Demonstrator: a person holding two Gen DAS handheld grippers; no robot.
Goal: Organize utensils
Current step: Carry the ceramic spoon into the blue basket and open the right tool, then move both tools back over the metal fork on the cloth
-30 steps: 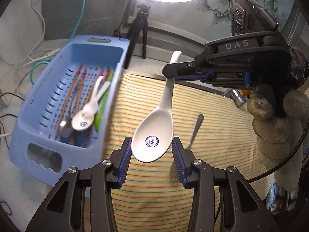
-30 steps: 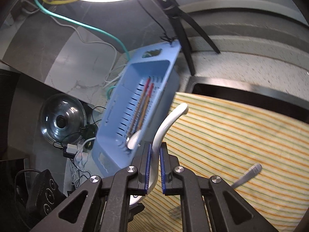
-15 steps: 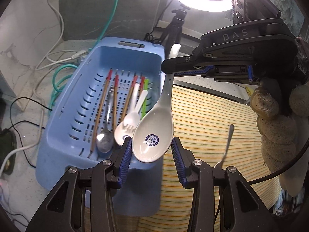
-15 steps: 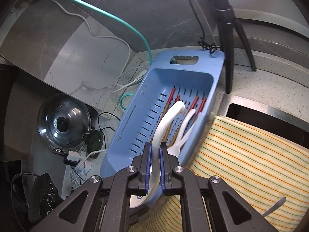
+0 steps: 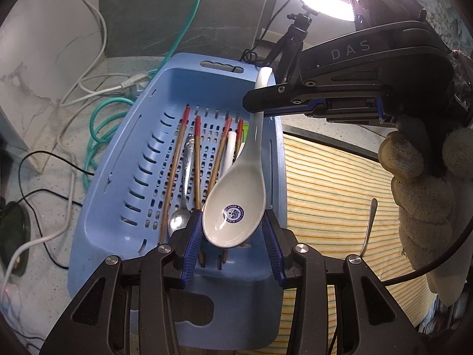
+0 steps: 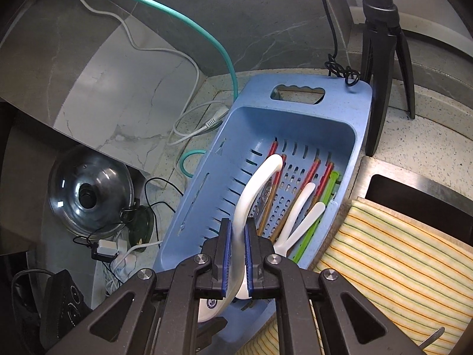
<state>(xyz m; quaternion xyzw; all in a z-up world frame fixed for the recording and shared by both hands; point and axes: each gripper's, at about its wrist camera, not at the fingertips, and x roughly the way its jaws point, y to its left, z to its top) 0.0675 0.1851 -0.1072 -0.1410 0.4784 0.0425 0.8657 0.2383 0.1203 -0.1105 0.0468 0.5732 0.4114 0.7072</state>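
White ceramic soup spoon [image 5: 236, 204] with a blue emblem in its bowl hangs above a pale blue slotted basket [image 5: 124, 177], gripped at both ends. The left gripper [image 5: 233, 230] is partly open, its blue pads pressing the sides of the spoon's bowl. The right gripper [image 6: 236, 254], held by a gloved hand [image 5: 422, 189], is almost fully closed, pinching the spoon's curved handle. Inside the basket lie red-tipped chopsticks [image 5: 177, 159], a metal spoon [image 5: 181, 207], white plastic utensils [image 6: 301, 216] and a green utensil [image 6: 322, 204]. Beside the basket, a striped yellow cloth [image 5: 331, 195] carries a metal utensil [image 5: 369, 224].
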